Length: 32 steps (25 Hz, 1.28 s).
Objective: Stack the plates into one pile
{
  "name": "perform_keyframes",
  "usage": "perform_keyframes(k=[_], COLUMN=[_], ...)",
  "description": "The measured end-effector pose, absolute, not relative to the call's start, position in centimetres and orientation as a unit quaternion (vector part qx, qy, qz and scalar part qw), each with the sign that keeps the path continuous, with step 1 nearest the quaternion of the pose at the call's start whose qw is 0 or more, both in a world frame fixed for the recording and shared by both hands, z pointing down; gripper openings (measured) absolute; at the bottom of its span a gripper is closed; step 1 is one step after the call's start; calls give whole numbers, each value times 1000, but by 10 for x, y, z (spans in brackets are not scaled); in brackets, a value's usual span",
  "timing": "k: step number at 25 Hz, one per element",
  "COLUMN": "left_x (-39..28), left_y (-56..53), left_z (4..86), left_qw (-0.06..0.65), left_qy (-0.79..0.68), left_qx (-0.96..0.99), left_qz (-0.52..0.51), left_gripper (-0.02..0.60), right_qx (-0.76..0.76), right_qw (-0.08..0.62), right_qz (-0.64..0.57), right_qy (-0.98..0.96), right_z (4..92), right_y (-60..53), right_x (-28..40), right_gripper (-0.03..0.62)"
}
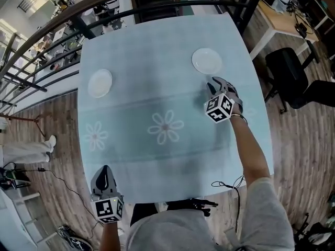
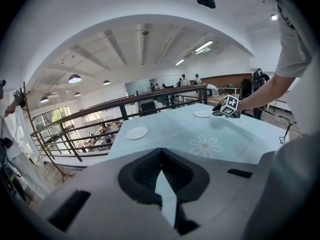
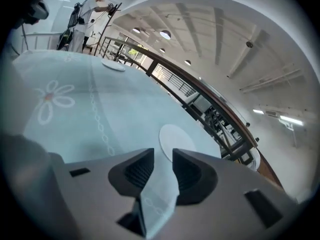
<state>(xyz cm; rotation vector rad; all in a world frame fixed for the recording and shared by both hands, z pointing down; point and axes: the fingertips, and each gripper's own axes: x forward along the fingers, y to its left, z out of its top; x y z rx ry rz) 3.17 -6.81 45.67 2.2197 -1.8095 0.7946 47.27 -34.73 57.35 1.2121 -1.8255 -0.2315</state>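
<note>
While right tool [image 3: 163, 158] hangs beside plate [image 3: 175, 137], jaws apart

An open-plan office on a mezzanine, with railing [image 2: 122, 111], desk [image 1: 275, 17], swivel chair [image 1: 285, 69] and pendant lamps [image 2: 74, 78].

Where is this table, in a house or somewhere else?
Probably not a house: it looks like an upper floor of a big office or workshop. A railing runs behind the table, a lower floor shows beyond it, and an office chair and a desk stand nearby.
</note>
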Motion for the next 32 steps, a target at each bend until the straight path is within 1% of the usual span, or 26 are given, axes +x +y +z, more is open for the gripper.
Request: perform_keyframes(k=[5, 9, 12, 15, 19, 21, 23, 28, 32], left_x=[42, 49, 65, 100, 170, 199, 214, 220, 213], left_y=[-76, -84, -98, -122, -162, -175, -181, -181, -178], left_z=[470, 489, 491, 485, 465, 452, 443, 445, 446], left_qw=[95, 109, 107, 109, 101, 100, 91, 92, 95], left_qy=[-609, -604, -602, -604, -571, -552, -542, -540, -546], left_qx=[735, 736, 740, 747, 787, 804, 813, 812, 808], left_qz=[284, 285, 282, 256, 210, 195, 192, 201, 202], left_gripper=[17, 16, 16, 15, 15, 16, 17, 16, 15], right_qx=[477, 457, 449, 445, 418, 404, 394, 382, 367], right_qw=[473, 492, 497, 497, 516, 527, 534, 553, 584], right_qz=[-95, -101, -116, -126, -145, -135, -109, -54, -62], right_qy=[-735, -734, -734, -734, -733, -735, -741, -738, -722], right_z=[597, 615, 619, 620, 625, 628, 628, 630, 634], right_y=[-386, -400, -407, -412, -413, -412, -414, -418, -418], right_x=[480, 476, 473, 473, 468, 466, 465, 467, 465], right_gripper=[115, 115, 114, 114, 85, 60, 60, 60, 52])
